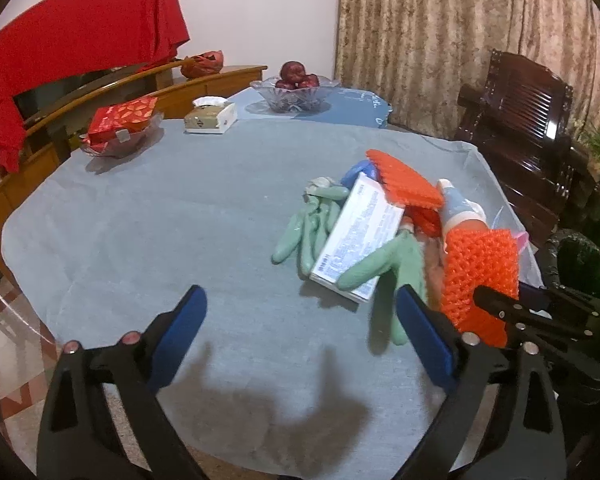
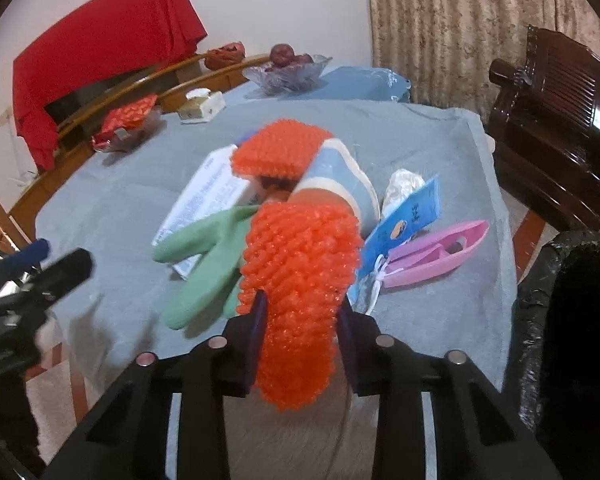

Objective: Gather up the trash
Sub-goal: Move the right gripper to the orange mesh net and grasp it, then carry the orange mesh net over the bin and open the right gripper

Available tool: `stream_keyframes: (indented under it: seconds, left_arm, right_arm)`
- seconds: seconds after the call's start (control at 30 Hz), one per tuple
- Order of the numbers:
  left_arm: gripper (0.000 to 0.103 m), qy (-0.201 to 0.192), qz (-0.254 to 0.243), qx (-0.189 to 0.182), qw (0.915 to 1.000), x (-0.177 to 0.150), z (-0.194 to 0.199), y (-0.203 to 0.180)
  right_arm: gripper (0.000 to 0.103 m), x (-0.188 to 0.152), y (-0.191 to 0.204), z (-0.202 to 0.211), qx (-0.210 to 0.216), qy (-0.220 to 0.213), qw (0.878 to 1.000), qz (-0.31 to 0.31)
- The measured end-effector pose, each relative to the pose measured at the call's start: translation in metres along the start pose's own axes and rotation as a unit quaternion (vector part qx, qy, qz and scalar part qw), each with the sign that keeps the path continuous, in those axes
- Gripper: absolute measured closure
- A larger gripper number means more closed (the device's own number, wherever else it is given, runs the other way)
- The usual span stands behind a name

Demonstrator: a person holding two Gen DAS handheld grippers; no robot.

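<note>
A heap of trash lies on the grey tablecloth (image 1: pixel 160 220): a white carton (image 1: pixel 360 236), green rubber gloves (image 1: pixel 308 224), a blue and white tube (image 2: pixel 336 176), a blue packet (image 2: pixel 408 216), a pink plastic piece (image 2: pixel 440 252) and two orange foam nets. My right gripper (image 2: pixel 303 304) is shut on the nearer orange foam net (image 2: pixel 300 248), with both pads pressed into its sides. The other net (image 2: pixel 280 148) rests on top of the heap. My left gripper (image 1: pixel 300 296) is open above bare cloth, left of the heap, with nothing between its fingers.
A black bin bag (image 2: pixel 572 312) stands off the table's right edge. At the far side are a glass fruit bowl (image 1: pixel 296 88), a tissue box (image 1: pixel 210 118) and a dish with a red packet (image 1: pixel 120 124). A dark wooden chair (image 1: pixel 520 120) stands to the right.
</note>
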State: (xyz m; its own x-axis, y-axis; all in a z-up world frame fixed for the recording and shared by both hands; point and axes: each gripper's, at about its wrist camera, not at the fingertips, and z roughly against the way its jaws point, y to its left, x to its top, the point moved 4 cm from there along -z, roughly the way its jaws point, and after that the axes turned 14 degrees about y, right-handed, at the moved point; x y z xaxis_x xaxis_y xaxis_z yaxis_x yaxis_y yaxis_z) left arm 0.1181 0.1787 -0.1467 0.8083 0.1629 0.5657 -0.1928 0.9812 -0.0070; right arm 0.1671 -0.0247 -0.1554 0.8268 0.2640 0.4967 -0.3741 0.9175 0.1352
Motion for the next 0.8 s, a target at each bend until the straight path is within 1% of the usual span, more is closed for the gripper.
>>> stream_keyframes:
  seconds: [0.03,0.07,0.2,0.3,0.4,0.47,0.53,0.57,0.6,0.63,0.67,0.7,0.73,0.77,0.8]
  left_arm:
    - [0.025,0.001,-0.003,-0.004,1.0,0.0,0.0,-0.003]
    - [0.026,0.003,-0.008,-0.01,0.9999,0.0,-0.001,-0.008]
    - [0.026,0.0,-0.025,-0.023,0.9994,-0.001,-0.001,-0.029]
    - [0.026,0.0,-0.036,-0.028,0.999,-0.001,-0.005,-0.045]
    - [0.026,0.003,-0.044,-0.027,0.9987,0.0,-0.014,-0.06]
    - [0.028,0.006,-0.05,-0.02,0.9985,0.002,-0.024,-0.07]
    - [0.035,0.013,-0.054,-0.017,0.9983,0.003,-0.032,-0.076]
    - [0.037,0.021,-0.056,-0.014,0.9981,0.003,-0.039,-0.079]
    - [0.044,0.029,-0.057,-0.011,0.9979,0.003,-0.044,-0.081]
    - [0.055,0.038,-0.059,-0.008,0.9975,0.002,-0.049,-0.083]
    - [0.062,0.05,-0.062,-0.008,0.9968,0.001,-0.055,-0.086]
    - [0.075,0.055,-0.064,-0.011,0.9964,-0.001,-0.058,-0.087]
    - [0.084,0.061,-0.066,-0.015,0.9959,-0.002,-0.06,-0.089]
    - [0.087,0.065,-0.068,-0.016,0.9954,-0.004,-0.062,-0.091]
    - [0.093,0.065,-0.072,-0.019,0.9951,-0.006,-0.062,-0.093]
  right_arm:
    - [0.071,-0.001,0.0,0.007,0.001,-0.006,1.0,0.002]
    - [0.072,-0.002,0.001,0.012,-0.001,-0.01,1.0,0.004]
    - [0.072,-0.009,-0.009,0.033,-0.018,-0.027,0.999,0.004]
    - [0.072,-0.012,-0.026,0.043,-0.037,-0.03,0.999,-0.01]
    - [0.072,-0.015,-0.041,0.046,-0.052,-0.032,0.998,-0.017]
    - [0.072,-0.017,-0.05,0.048,-0.054,-0.033,0.998,-0.025]
    - [0.072,-0.018,-0.056,0.05,-0.056,-0.033,0.997,-0.029]
    - [0.072,-0.018,-0.058,0.051,-0.057,-0.034,0.997,-0.03]
    - [0.072,-0.018,-0.059,0.051,-0.057,-0.034,0.997,-0.03]
    - [0.072,-0.019,-0.06,0.052,-0.057,-0.034,0.997,-0.029]
    - [0.071,-0.02,-0.061,0.052,-0.058,-0.034,0.997,-0.03]
    - [0.071,-0.022,-0.063,0.052,-0.058,-0.034,0.997,-0.031]
    - [0.071,-0.023,-0.064,0.052,-0.058,-0.032,0.997,-0.032]
    - [0.071,-0.024,-0.064,0.052,-0.059,-0.032,0.997,-0.033]
    - [0.071,-0.025,-0.064,0.053,-0.059,-0.032,0.997,-0.035]
